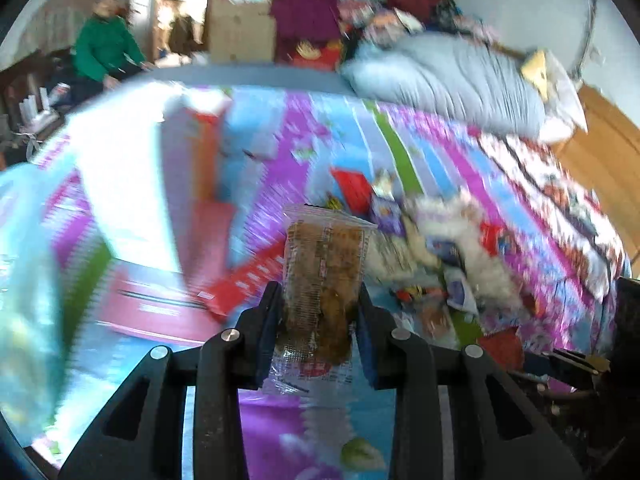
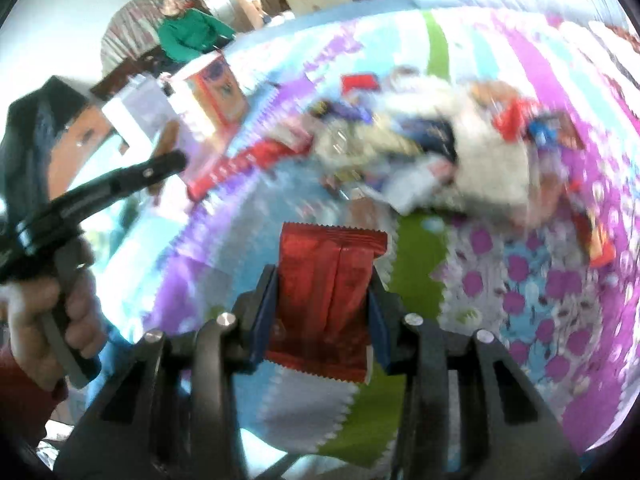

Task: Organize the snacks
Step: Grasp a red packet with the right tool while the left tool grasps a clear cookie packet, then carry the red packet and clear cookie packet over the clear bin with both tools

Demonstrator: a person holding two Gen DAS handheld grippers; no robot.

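My left gripper (image 1: 318,296) is shut on a clear-wrapped brown pastry snack (image 1: 324,264), which stands upright between the blue pads above the bedspread. My right gripper (image 2: 324,284) is shut on a red foil snack packet (image 2: 328,292), seam side facing the camera. A heap of mixed snack packets (image 1: 432,248) lies on the colourful bedspread ahead, seen as the snack heap (image 2: 420,152) in the right wrist view. Open pink and red boxes (image 1: 200,184) stand to the left. The left gripper's body (image 2: 100,188), held in a hand (image 2: 52,312), shows at the left of the right wrist view.
A grey-blue pillow (image 1: 448,80) lies at the head of the bed. A person in a green top (image 1: 106,50) sits beyond the far edge. Cardboard boxes (image 1: 240,12) and piled clothes stand behind. A pale plastic bag (image 1: 28,264) fills the left side. Both views are motion-blurred.
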